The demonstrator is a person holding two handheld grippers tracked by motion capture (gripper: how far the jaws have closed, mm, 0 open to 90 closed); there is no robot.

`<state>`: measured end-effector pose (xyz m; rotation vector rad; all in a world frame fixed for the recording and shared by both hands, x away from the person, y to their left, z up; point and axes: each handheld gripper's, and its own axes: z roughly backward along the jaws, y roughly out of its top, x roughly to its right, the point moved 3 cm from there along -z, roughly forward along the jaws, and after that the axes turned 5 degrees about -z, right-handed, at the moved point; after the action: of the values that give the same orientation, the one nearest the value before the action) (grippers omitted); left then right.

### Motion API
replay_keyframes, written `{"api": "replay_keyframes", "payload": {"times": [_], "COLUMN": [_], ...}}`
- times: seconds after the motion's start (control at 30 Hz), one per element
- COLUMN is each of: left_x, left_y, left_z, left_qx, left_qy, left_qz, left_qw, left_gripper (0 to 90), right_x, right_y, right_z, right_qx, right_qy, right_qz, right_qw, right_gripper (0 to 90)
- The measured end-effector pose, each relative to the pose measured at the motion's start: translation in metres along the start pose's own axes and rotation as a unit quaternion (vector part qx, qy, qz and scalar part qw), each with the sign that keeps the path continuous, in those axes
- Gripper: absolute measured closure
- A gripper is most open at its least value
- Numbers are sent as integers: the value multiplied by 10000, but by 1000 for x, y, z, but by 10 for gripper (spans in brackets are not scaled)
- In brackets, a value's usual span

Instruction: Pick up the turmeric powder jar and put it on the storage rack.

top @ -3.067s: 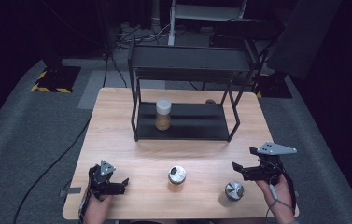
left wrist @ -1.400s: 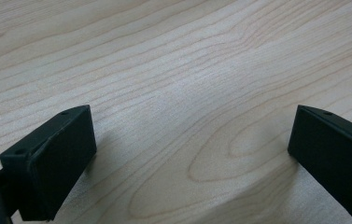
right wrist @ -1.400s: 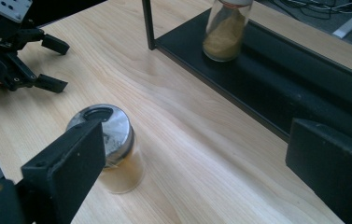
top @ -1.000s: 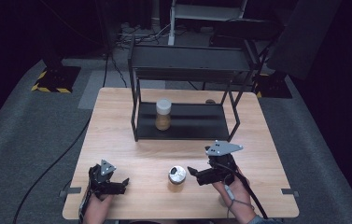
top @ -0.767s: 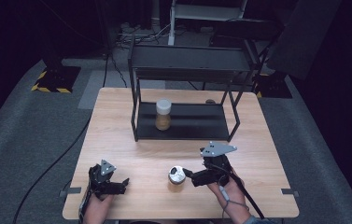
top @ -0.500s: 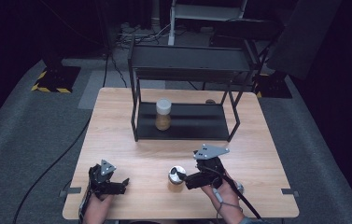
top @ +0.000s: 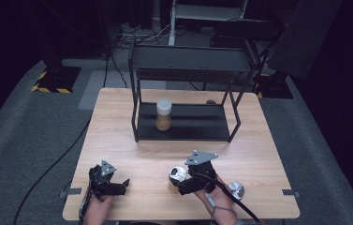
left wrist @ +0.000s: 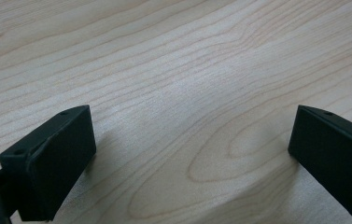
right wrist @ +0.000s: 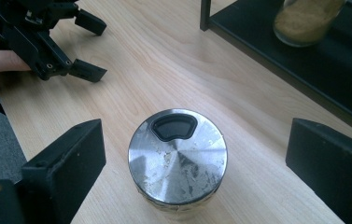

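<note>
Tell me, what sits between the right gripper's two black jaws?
A metal-lidded jar stands between them on the table, untouched by either jaw of the right gripper, as the right gripper view shows.

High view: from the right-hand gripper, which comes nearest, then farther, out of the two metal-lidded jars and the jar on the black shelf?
1. Metal-lidded jar, right at the right gripper, table's front middle.
2. Second metal-lidded jar, front right.
3. White-capped jar, on the black shelf, far side.

Place: a recording lab or studio.
Surroundings: black backdrop, grey carpet (top: 29, 136).
Floor: hazard-taped stand base (top: 55, 78), cables (top: 52, 164) trailed.
Centre: lone wooden table (top: 118, 122).
</note>
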<state>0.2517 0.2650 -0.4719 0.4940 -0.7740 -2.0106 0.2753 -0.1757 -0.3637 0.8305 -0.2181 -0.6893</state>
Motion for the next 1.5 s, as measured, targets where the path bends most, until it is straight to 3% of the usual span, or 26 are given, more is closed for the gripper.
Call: {"api": "replay_keyframes", "payload": {"times": [0.4, 0.87, 1.13, 1.3, 1.5], "left_x": [0, 0, 0, 0, -1], "left_y": [0, 0, 0, 0, 0], "left_z": [0, 0, 0, 0, 0], "left_qx": [6, 6, 6, 4, -2], "left_qy": [-11, -11, -12, -20, -29], "left_qz": [-19, -20, -21, -25, -37], "left_qw": [10000, 10000, 10000, 10000, 10000], "left_gripper": [2, 2, 2, 2, 2], "right_x": [-1, -2, 0, 1, -1], "right_y": [-4, -8, -7, -6, -4], "right_z": [-20, -40, -49, -53, -53], "right_qx": [-230, -540, -733, -871, -908], "right_qy": [35, 27, 41, 87, 62], "right_qz": [-48, -25, 0, 44, 132], "right_qw": [9997, 9985, 9973, 9962, 9958], "right_gripper": [65, 163, 212, 292, 300]}}
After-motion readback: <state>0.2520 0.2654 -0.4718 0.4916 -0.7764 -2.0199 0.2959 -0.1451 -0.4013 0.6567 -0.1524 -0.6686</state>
